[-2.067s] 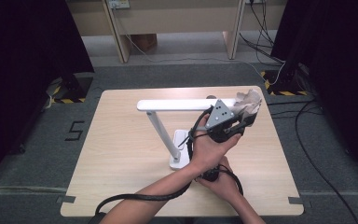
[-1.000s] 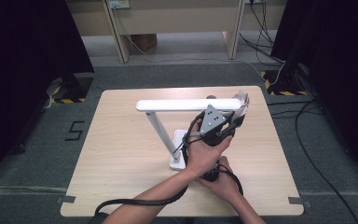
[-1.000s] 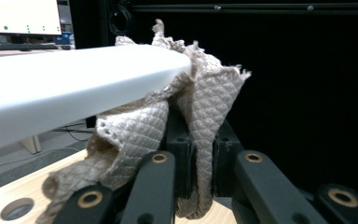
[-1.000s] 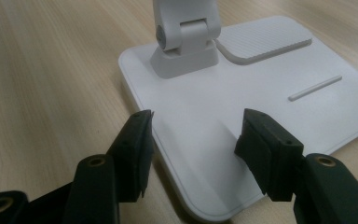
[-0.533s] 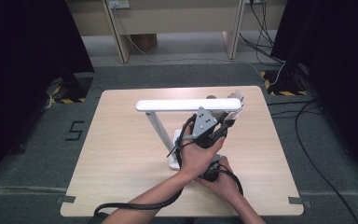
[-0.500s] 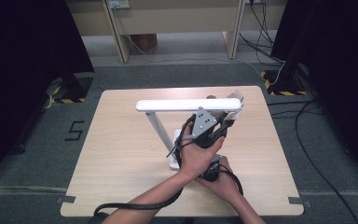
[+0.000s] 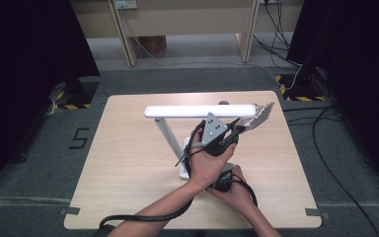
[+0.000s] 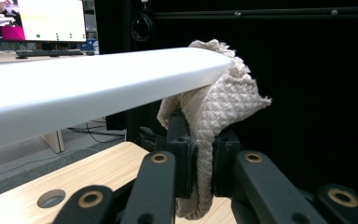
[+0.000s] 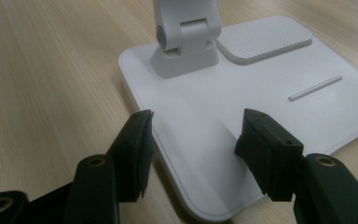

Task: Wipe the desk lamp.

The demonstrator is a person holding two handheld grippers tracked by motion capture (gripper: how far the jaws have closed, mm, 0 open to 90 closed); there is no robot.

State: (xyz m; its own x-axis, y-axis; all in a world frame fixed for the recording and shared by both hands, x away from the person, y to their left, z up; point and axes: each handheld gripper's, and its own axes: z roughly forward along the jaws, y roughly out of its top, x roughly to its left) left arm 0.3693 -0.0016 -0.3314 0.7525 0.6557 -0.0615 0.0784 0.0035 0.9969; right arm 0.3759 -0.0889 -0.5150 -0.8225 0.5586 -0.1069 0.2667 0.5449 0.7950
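From above, the left gripper (image 7: pixel 241 129) presses a cloth (image 7: pixel 259 114) against the lamp bar's (image 7: pixel 200 110) right end. Left gripper view: jaws pinched tight on cloth (image 8: pixel 219 107); keep contact while wiping. Right gripper view: right gripper (image 9: pixel 193 140), jaws wide, straddles the lamp base (image 9: pixel 261 88); steady it.

Grey carpet floor (image 7: pixel 128 79), black curtains (image 7: pixel 24 49), wooden desk legs (image 7: pixel 123 29) behind.
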